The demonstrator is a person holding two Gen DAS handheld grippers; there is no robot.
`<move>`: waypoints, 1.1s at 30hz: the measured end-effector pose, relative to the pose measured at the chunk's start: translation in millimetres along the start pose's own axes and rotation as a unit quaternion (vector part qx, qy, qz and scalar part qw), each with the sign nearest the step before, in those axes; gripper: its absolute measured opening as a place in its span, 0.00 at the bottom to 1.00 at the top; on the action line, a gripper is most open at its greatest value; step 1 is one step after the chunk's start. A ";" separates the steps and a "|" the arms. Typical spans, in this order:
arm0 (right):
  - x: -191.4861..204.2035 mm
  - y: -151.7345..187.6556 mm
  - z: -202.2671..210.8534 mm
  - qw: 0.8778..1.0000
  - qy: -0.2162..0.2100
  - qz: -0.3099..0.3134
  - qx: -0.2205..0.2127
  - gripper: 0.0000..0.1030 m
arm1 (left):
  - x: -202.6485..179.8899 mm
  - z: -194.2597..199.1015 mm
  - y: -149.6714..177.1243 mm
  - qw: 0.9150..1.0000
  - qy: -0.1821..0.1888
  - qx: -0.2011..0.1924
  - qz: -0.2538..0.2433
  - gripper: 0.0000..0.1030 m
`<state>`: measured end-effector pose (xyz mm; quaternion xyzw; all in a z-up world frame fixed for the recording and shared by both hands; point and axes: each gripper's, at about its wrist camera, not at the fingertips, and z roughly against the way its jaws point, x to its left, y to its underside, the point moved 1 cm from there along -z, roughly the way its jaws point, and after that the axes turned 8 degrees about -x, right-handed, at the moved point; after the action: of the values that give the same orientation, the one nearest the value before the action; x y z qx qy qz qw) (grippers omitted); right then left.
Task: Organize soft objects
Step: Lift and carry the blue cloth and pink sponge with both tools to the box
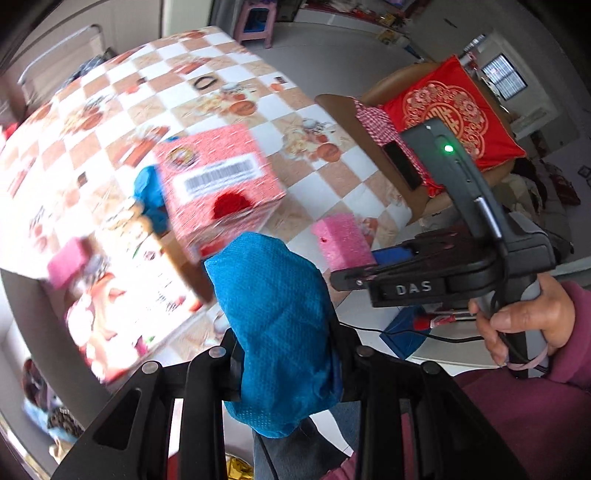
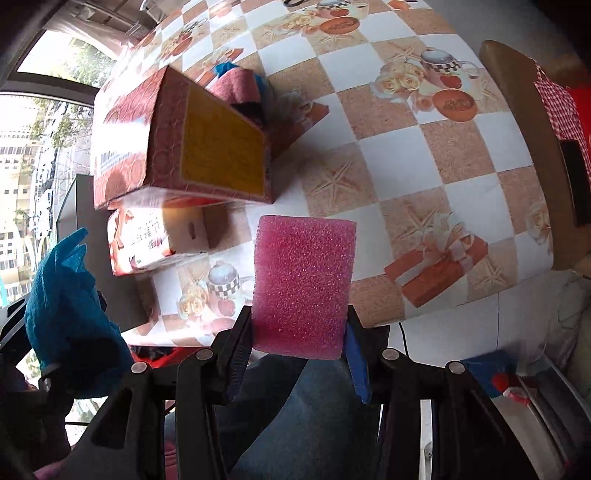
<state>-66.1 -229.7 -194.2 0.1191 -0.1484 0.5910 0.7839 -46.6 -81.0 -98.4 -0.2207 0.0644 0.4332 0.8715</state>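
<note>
Checkered tablecloth [image 1: 229, 107] serves as landmark. Beyond its far edge: pink stool [image 1: 255, 22]. Off its right side: red embroidered cushion [image 1: 450, 110] on chair.

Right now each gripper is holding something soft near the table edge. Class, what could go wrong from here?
1. The blue cloth bulges well past the left gripper, so a loose fold may catch on the cardboard box.
2. The right gripper pinches only the lower end of the pink foam block, which could twist or slip out.
3. Both loads hang at the table edge; a drop may land on the floor.

A box [image 2: 184, 140] sits on the table [image 2: 424, 147], a chair [image 1: 369, 110] beside it.
</note>
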 end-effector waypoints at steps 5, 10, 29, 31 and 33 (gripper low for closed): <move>31.9 6.9 -9.8 0.998 -0.001 0.058 0.023 0.46 | 34.3 16.0 21.1 0.998 -0.030 -0.016 0.059 0.33; 68.4 10.4 -15.3 0.991 0.006 0.132 0.039 0.46 | 72.6 36.2 36.7 0.989 -0.061 -0.044 0.127 0.33; 211.2 -0.1 -25.7 0.945 0.000 0.324 0.050 0.46 | 167.8 93.5 118.8 0.910 -0.222 -0.112 0.331 0.34; 227.3 -0.1 -29.3 0.939 -0.002 0.338 0.056 0.46 | 173.8 96.1 130.3 0.901 -0.230 -0.113 0.351 0.34; 248.5 0.4 -34.0 0.933 -0.005 0.356 0.058 0.46 | 179.7 97.1 140.7 0.892 -0.235 -0.113 0.370 0.34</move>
<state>0.6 4.2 -132.9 0.1071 -0.1502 0.8382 0.5132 -53.7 166.5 -112.4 -0.1695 -0.1143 0.7677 0.6073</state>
